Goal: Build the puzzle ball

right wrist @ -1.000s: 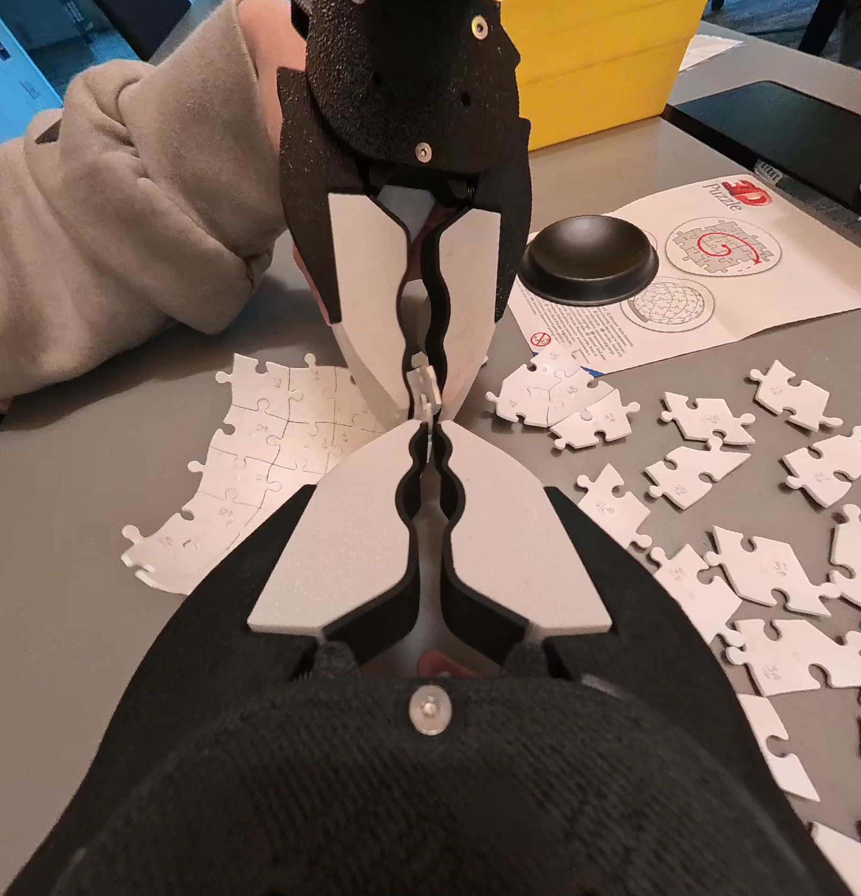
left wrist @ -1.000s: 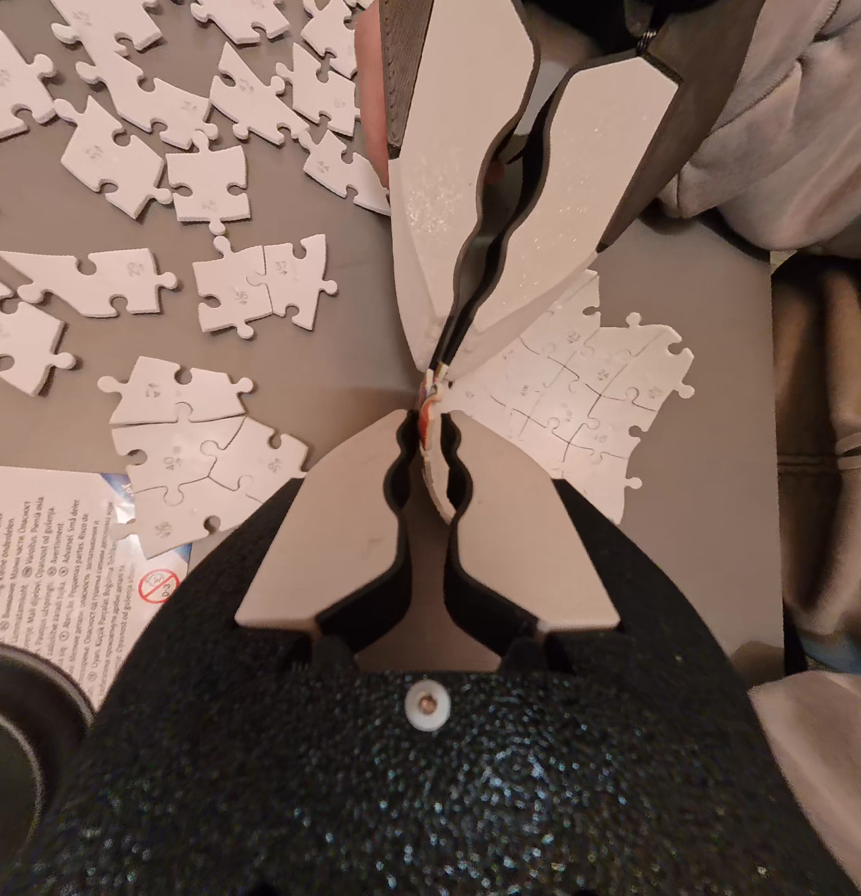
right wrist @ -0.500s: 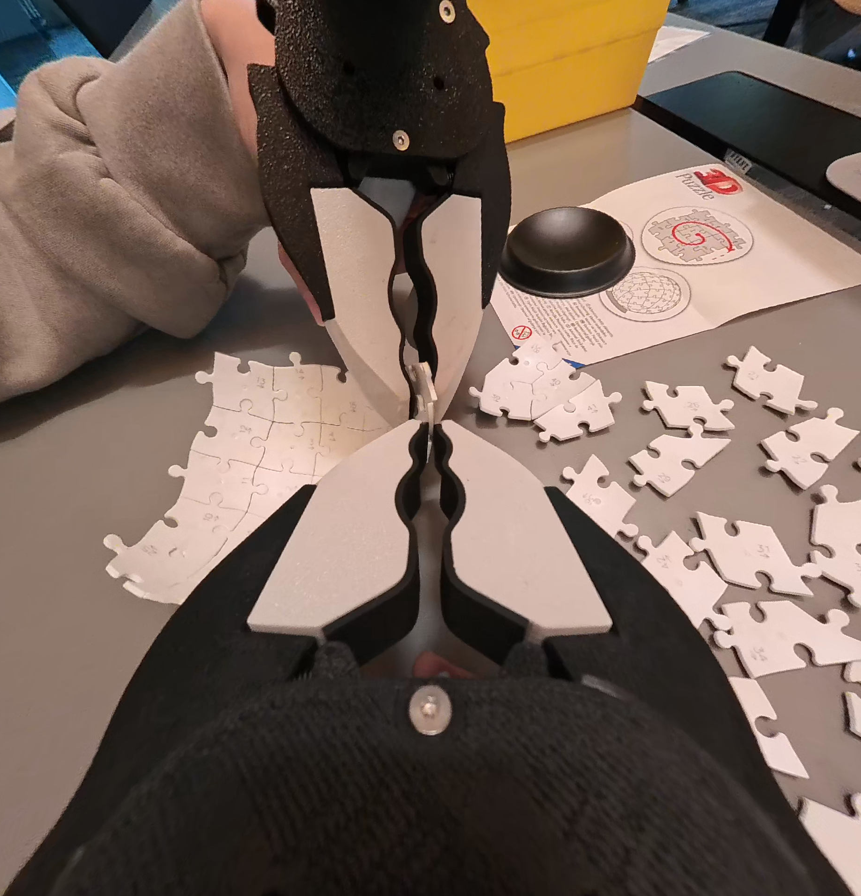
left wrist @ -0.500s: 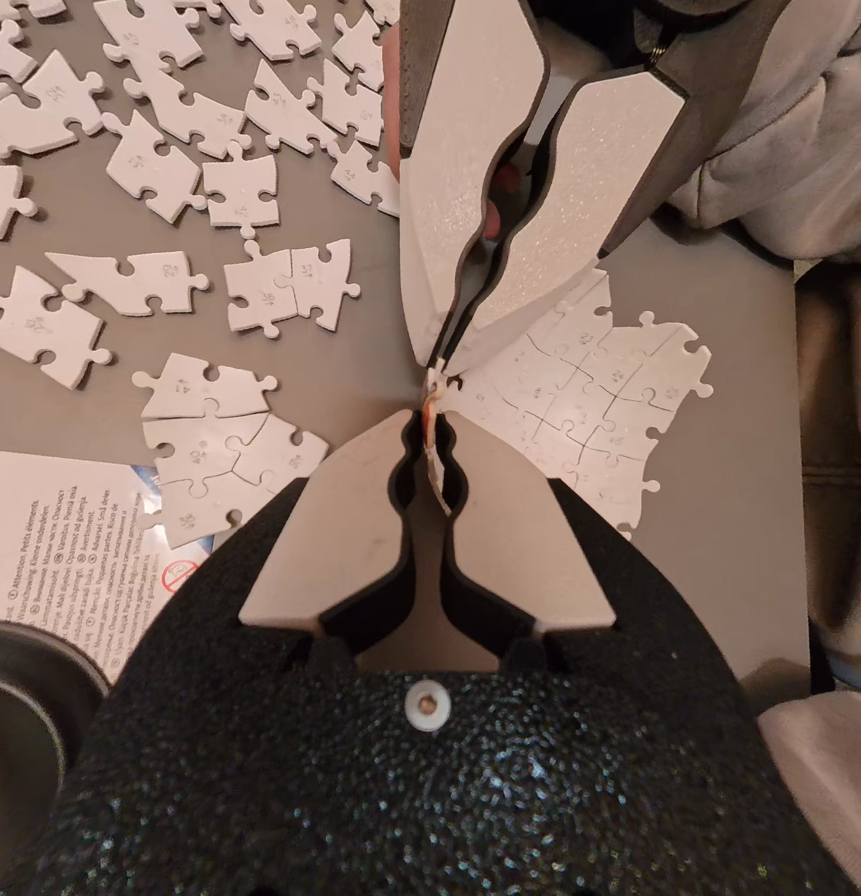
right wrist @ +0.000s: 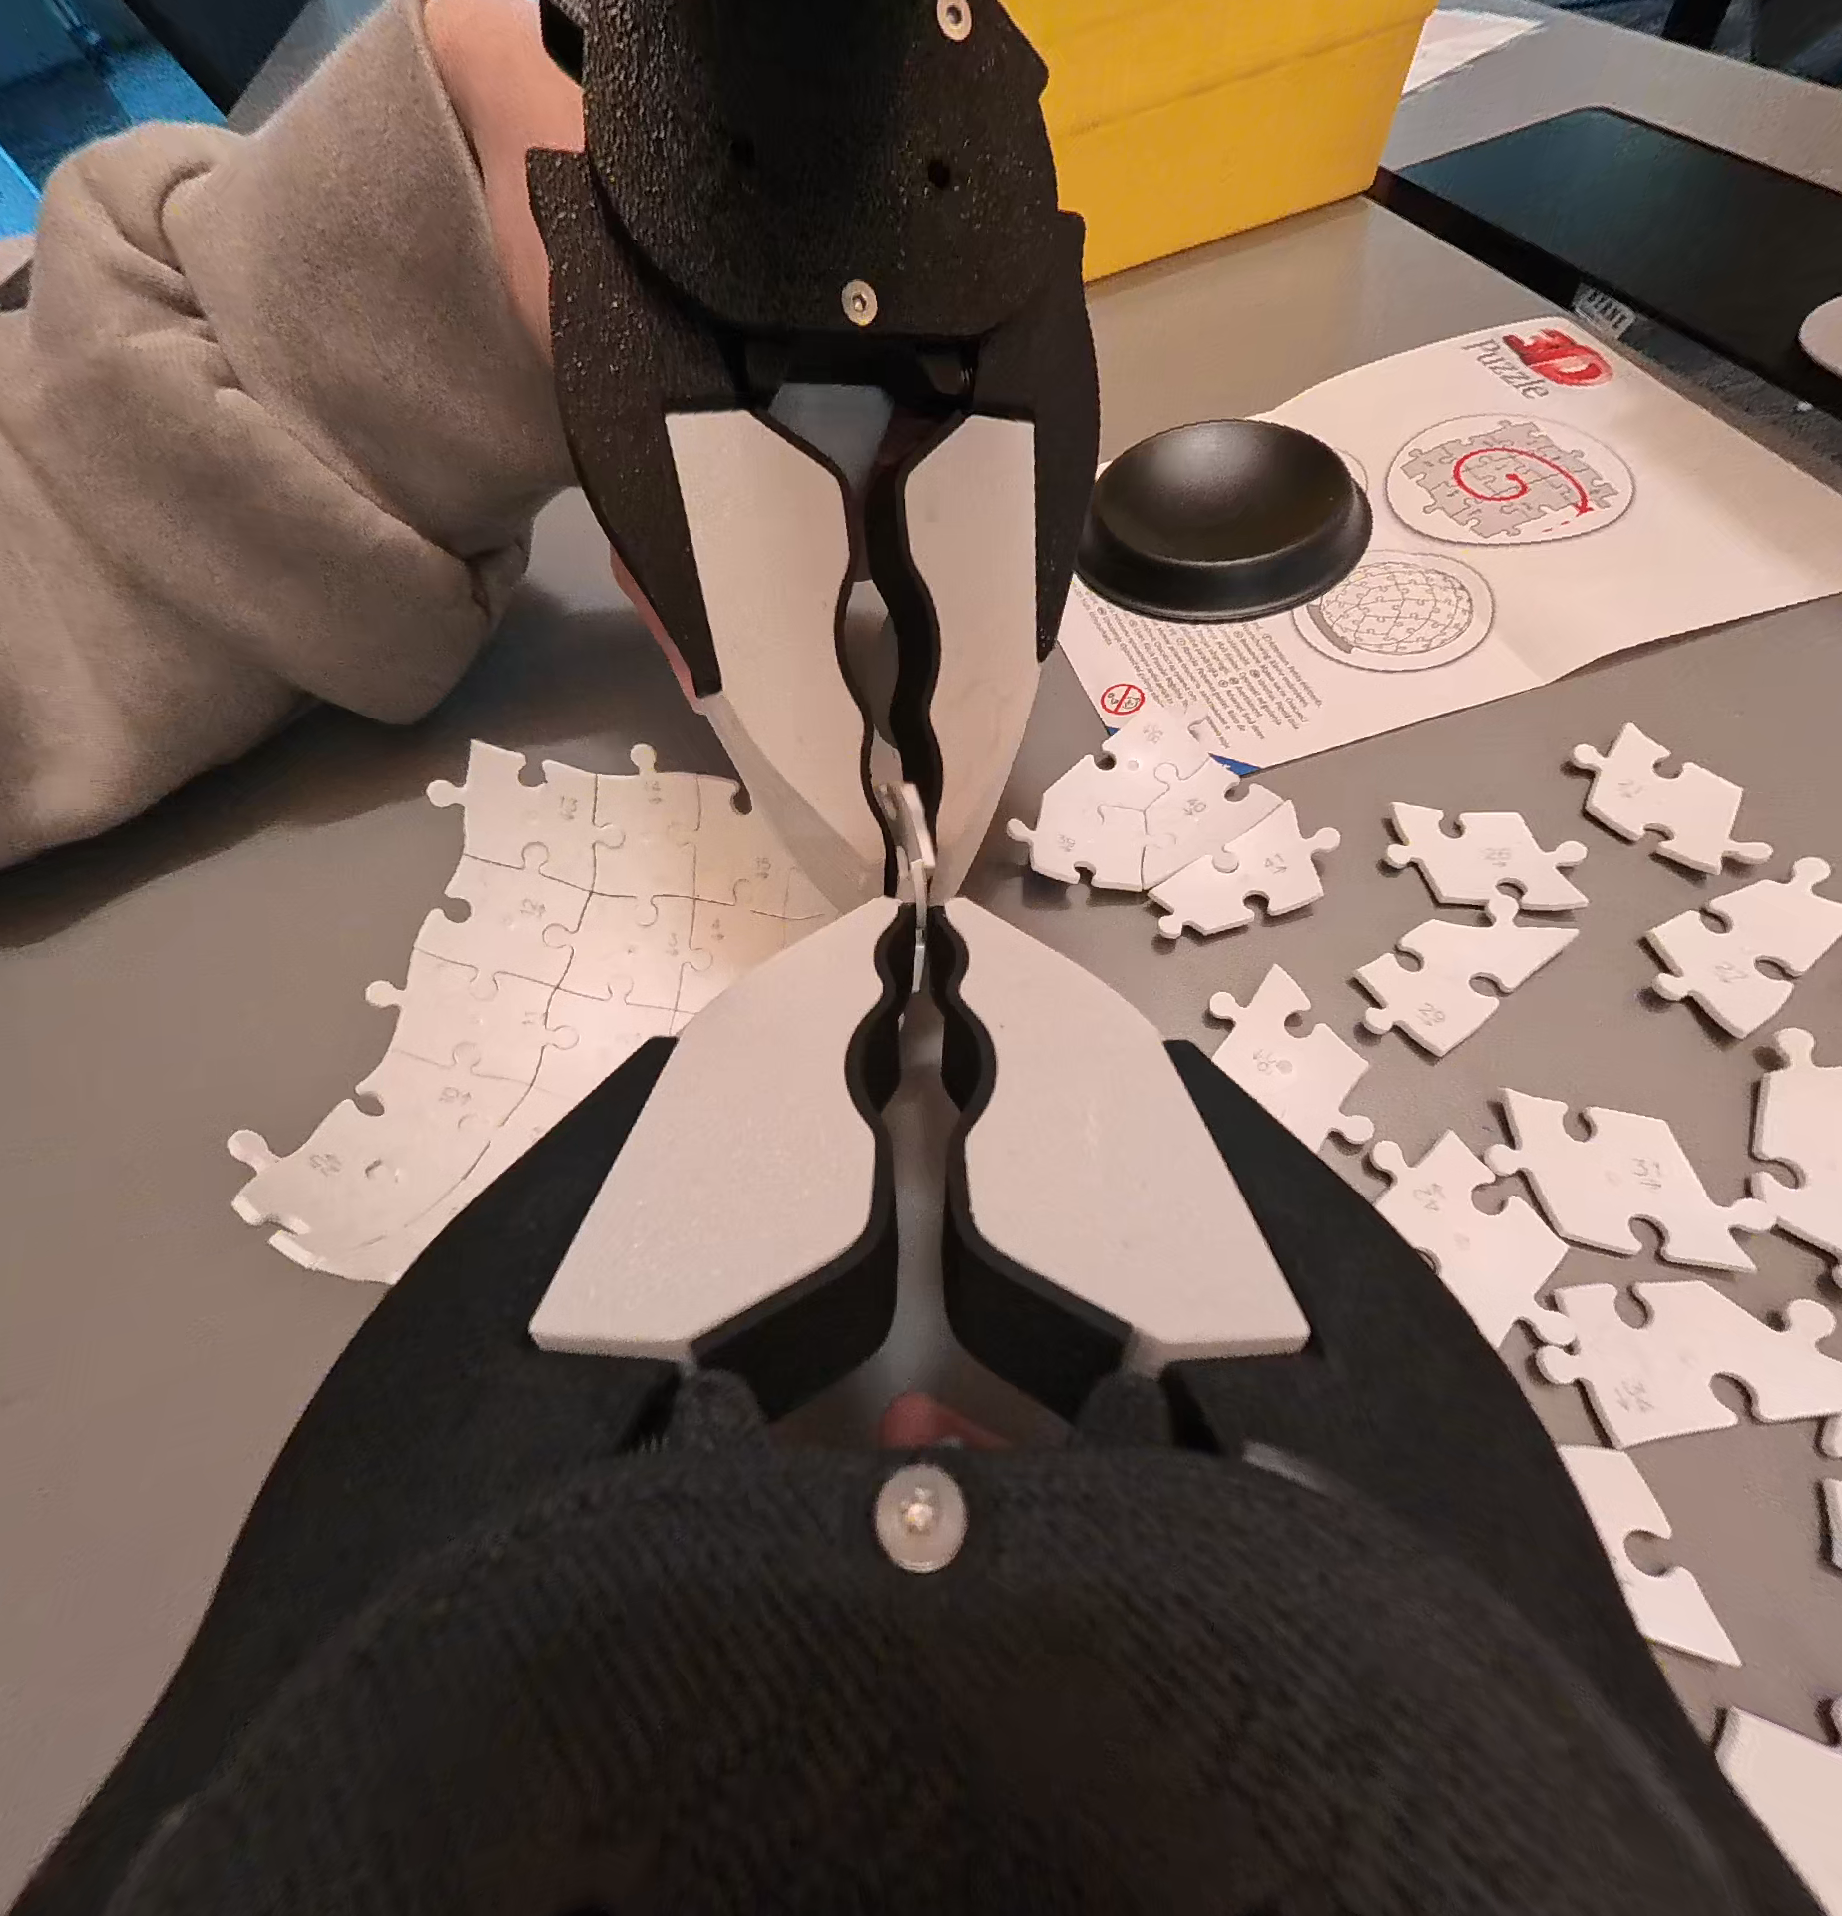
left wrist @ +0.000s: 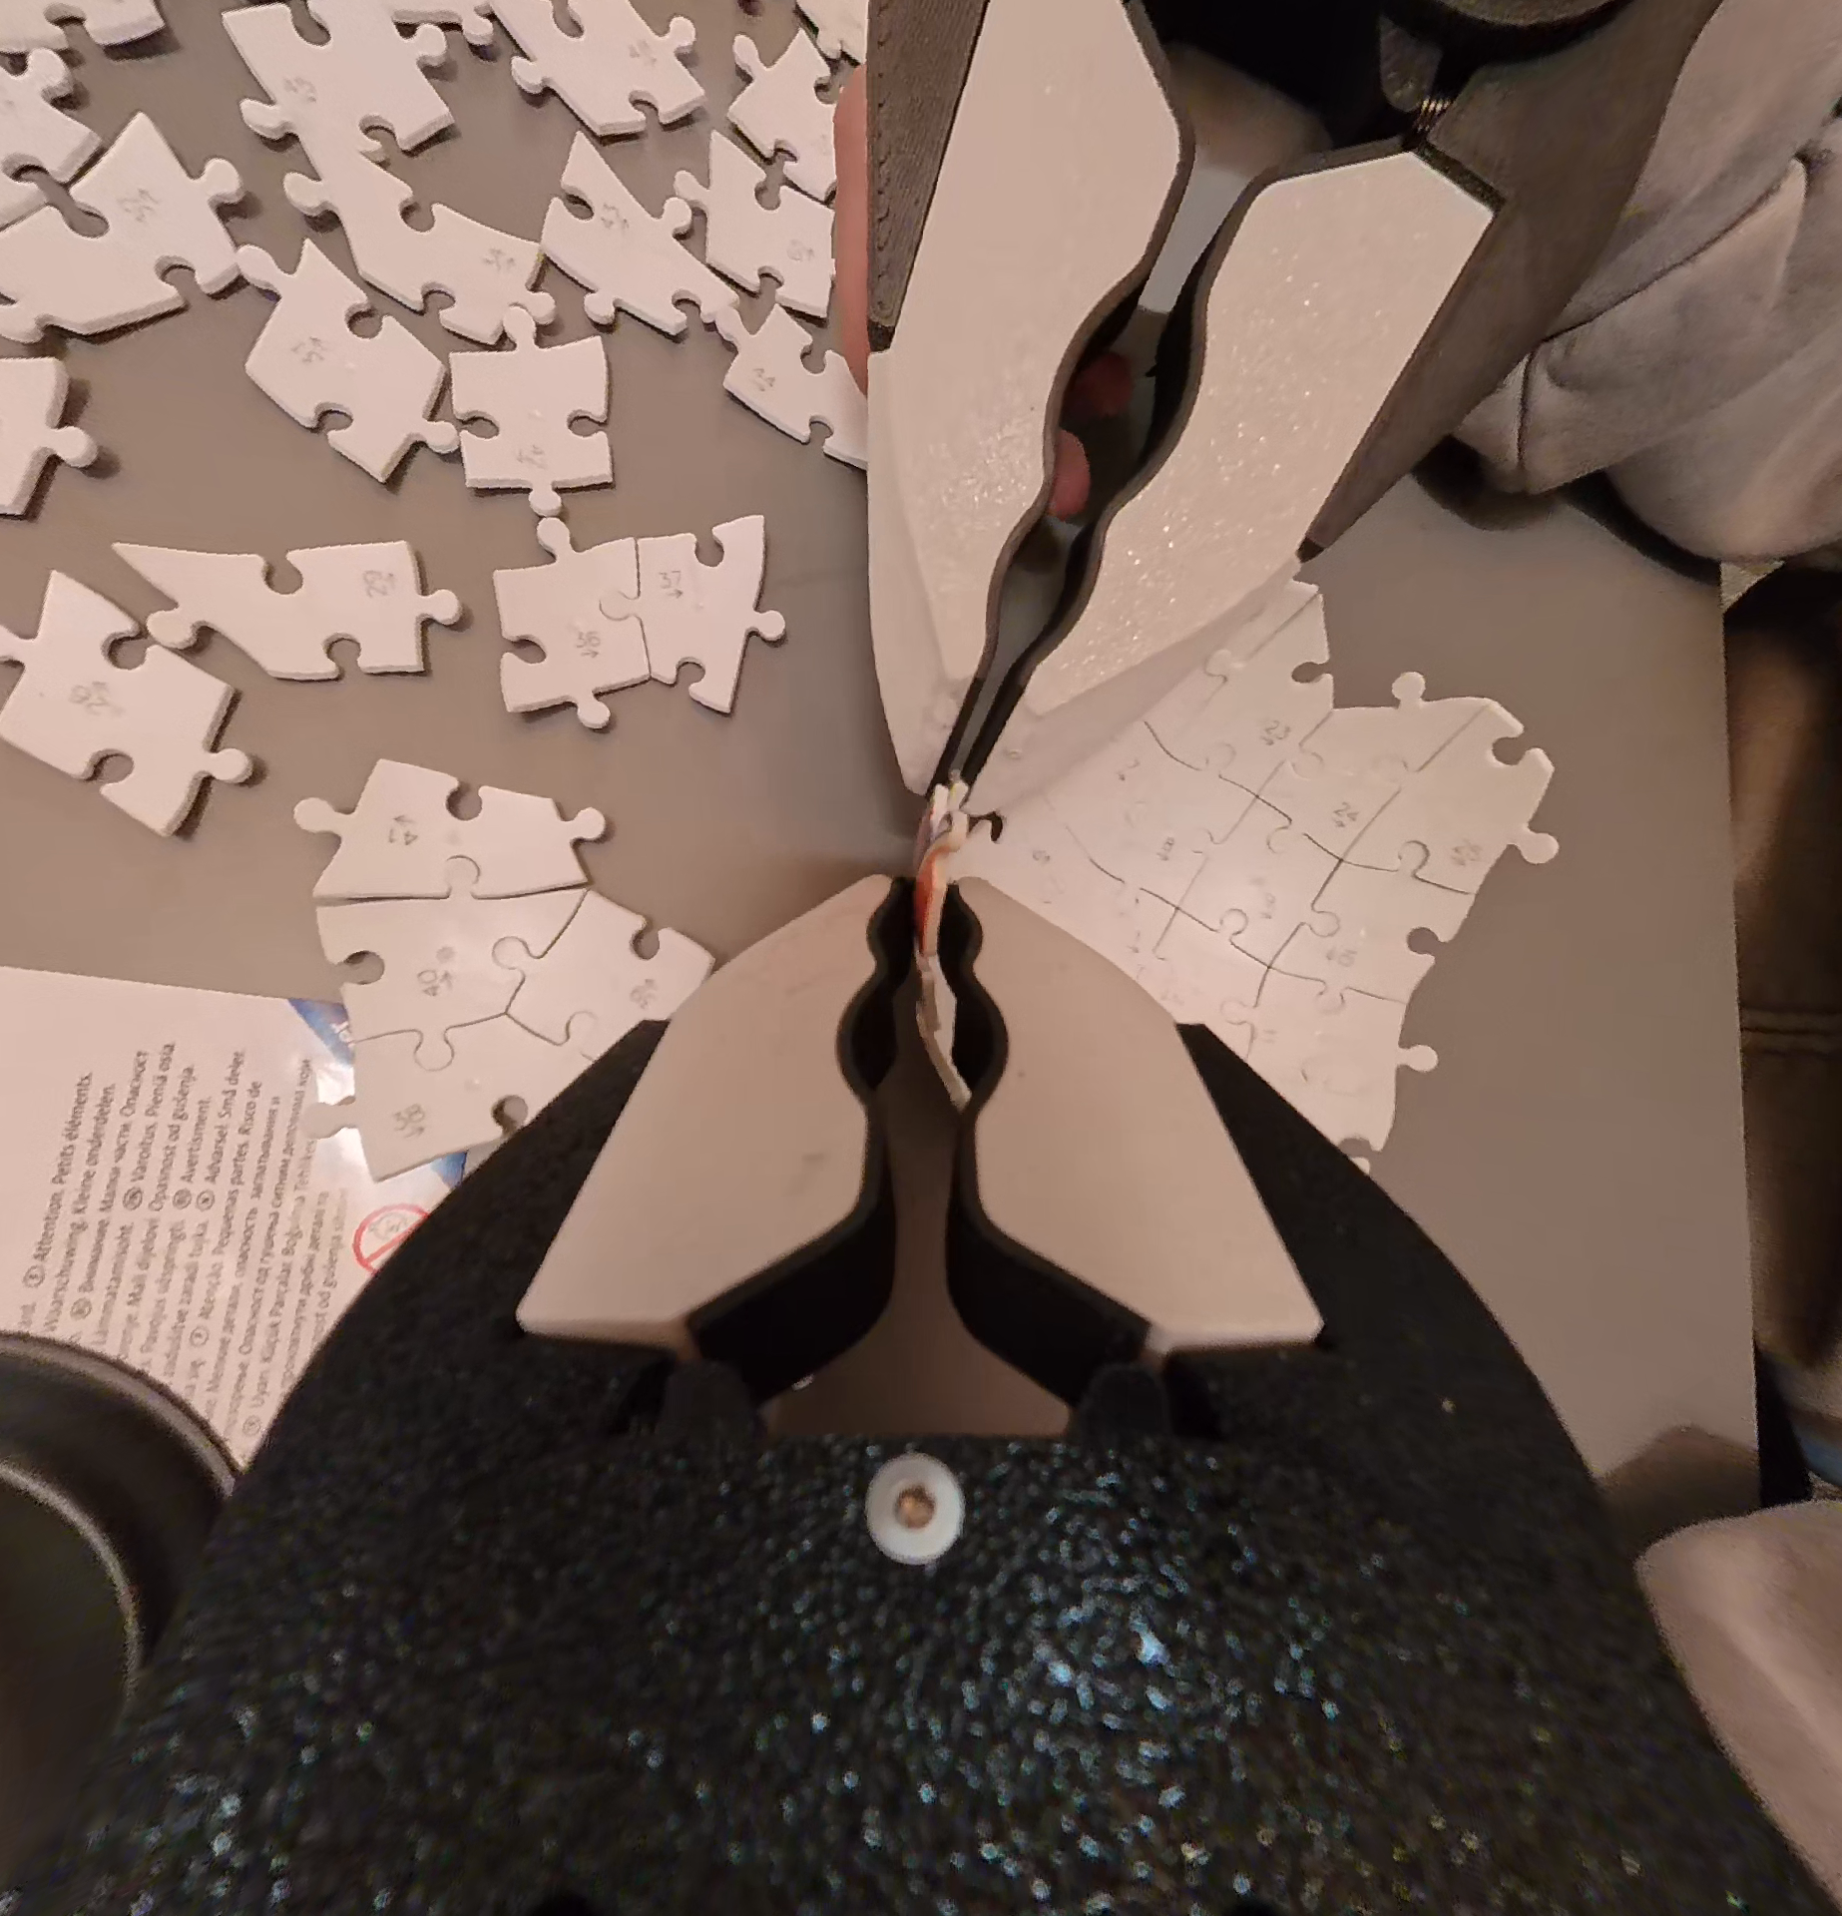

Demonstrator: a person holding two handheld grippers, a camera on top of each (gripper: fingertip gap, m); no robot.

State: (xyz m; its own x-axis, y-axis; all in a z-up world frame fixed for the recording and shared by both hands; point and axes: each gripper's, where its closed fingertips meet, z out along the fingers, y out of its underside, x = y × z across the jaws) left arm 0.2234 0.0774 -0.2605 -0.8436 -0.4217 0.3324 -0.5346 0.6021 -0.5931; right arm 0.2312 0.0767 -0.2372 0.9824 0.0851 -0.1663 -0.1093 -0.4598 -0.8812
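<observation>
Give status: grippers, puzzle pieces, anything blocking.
Left gripper shut on a puzzle piece; right gripper shut on another piece, tips meeting edge to edge. Joined section flat on table below. Nothing in the way.

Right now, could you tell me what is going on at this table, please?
A person is building a puzzle ball with two handheld grippers. The left gripper and the right gripper meet tip to tip, each shut on a puzzle piece held on edge, seemingly being joined. A joined curved section lies on the grey table beneath them, with loose pieces, an instruction sheet and a black stand nearby.
</observation>
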